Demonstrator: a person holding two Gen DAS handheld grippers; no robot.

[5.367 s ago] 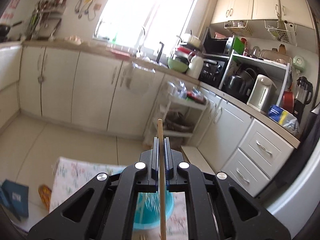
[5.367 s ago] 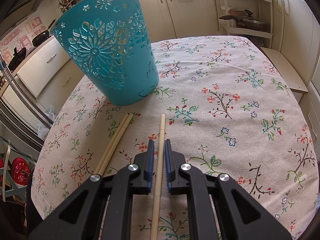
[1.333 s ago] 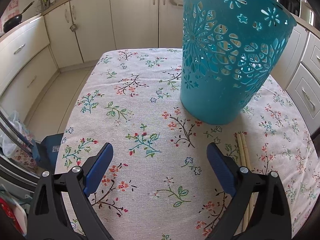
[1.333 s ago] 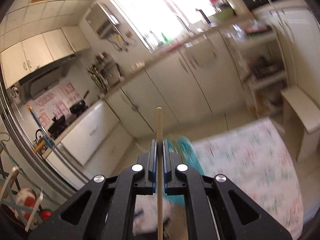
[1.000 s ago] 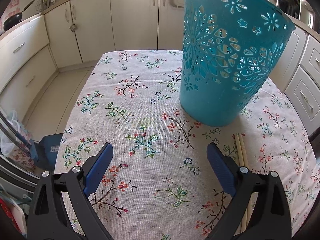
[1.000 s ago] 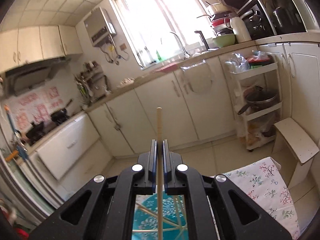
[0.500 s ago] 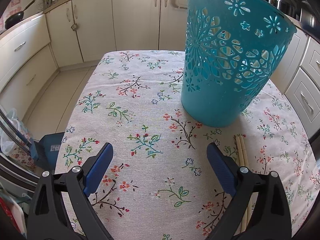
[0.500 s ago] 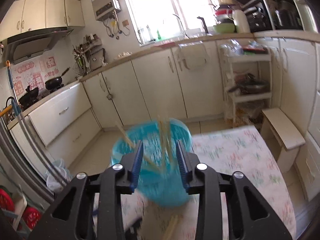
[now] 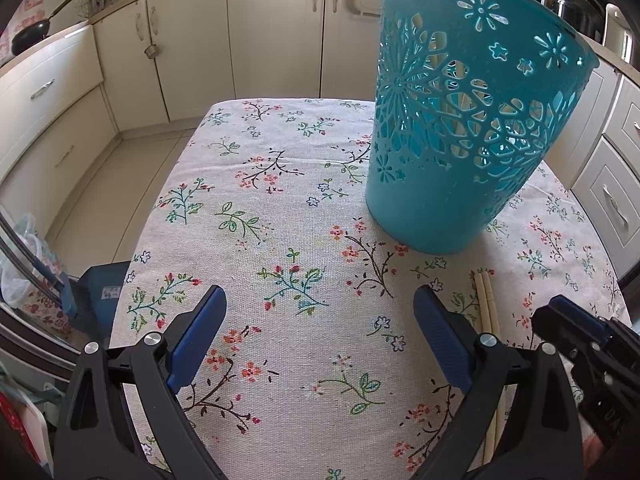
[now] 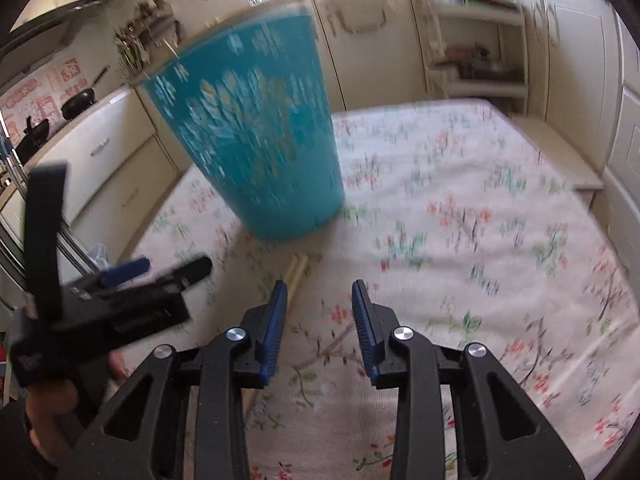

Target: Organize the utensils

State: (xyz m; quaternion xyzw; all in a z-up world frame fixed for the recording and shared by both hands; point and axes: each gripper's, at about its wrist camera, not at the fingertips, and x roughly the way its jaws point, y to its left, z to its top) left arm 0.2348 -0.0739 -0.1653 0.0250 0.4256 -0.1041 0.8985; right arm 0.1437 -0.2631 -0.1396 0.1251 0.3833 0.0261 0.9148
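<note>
A teal cut-out basket (image 9: 460,128) stands on the floral tablecloth (image 9: 280,208), with chopsticks showing through its holes. Two wooden chopsticks (image 9: 486,304) lie side by side on the cloth in front of it. My left gripper (image 9: 320,332) is wide open and empty, low over the cloth, left of the chopsticks. My right gripper (image 10: 318,312) is open and empty; the view is blurred. The basket (image 10: 256,140) is ahead of it on the left, and the chopsticks (image 10: 296,270) lie just beyond its left finger. The left gripper (image 10: 120,292) shows at its left.
White kitchen cabinets (image 9: 192,36) ring the table. A white shelf trolley (image 10: 476,52) stands beyond the table's far edge. A blue bag (image 9: 100,292) lies on the floor left of the table. The right gripper's body (image 9: 592,360) is close at the left view's right edge.
My right gripper opened and let its chopstick go over the basket, then swung down toward the table. The left gripper stayed open and nearly still.
</note>
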